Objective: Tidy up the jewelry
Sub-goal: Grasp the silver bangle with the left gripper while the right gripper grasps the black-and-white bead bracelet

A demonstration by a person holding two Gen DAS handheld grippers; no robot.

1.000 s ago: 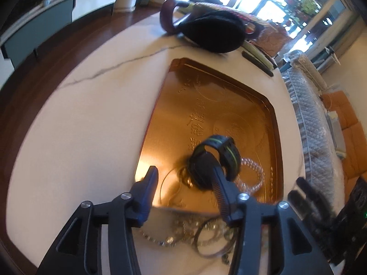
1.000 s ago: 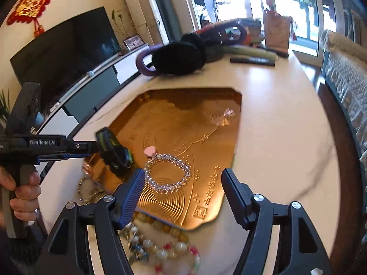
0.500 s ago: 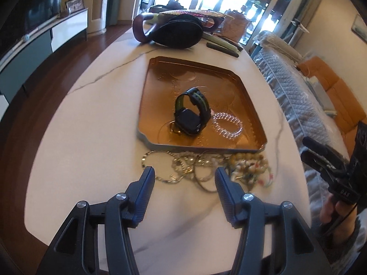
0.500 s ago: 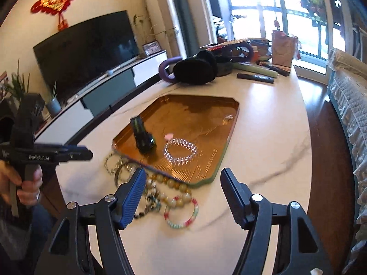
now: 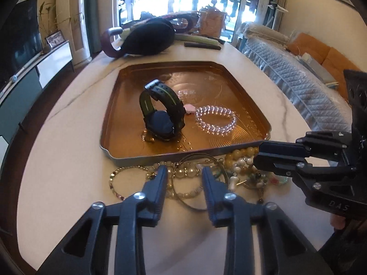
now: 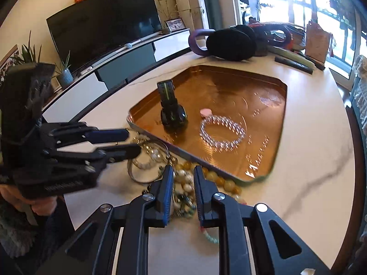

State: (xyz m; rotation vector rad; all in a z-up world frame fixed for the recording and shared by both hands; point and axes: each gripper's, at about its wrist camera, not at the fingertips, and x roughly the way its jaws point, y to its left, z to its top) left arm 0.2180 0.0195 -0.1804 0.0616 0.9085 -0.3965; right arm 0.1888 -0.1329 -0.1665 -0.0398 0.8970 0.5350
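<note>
A copper tray (image 5: 110,123) (image 6: 278,146) on the white table holds a black and green watch (image 5: 160,112) (image 6: 170,110), a clear bead bracelet (image 5: 215,120) (image 6: 222,130) and a small pink piece (image 5: 190,108). A heap of bracelets and bangles (image 5: 190,176) (image 6: 183,178) lies on the table in front of the tray. My left gripper (image 5: 183,174) (image 6: 130,142) is partly open low over a thin bangle and pearl strand. My right gripper (image 6: 182,178) (image 5: 258,154) is narrowly open around beads at the heap's right end; whether it grips them I cannot tell.
A black cushion-like object with a purple handle (image 5: 146,37) (image 6: 229,43), a remote (image 5: 201,45) and other items lie at the table's far end. A TV (image 6: 103,32) stands to the left, a sofa (image 5: 286,68) to the right.
Both grippers have come down and forward from high over the table to the heap of bracelets. Both have narrowed their jaws. The watch stays in the tray.
</note>
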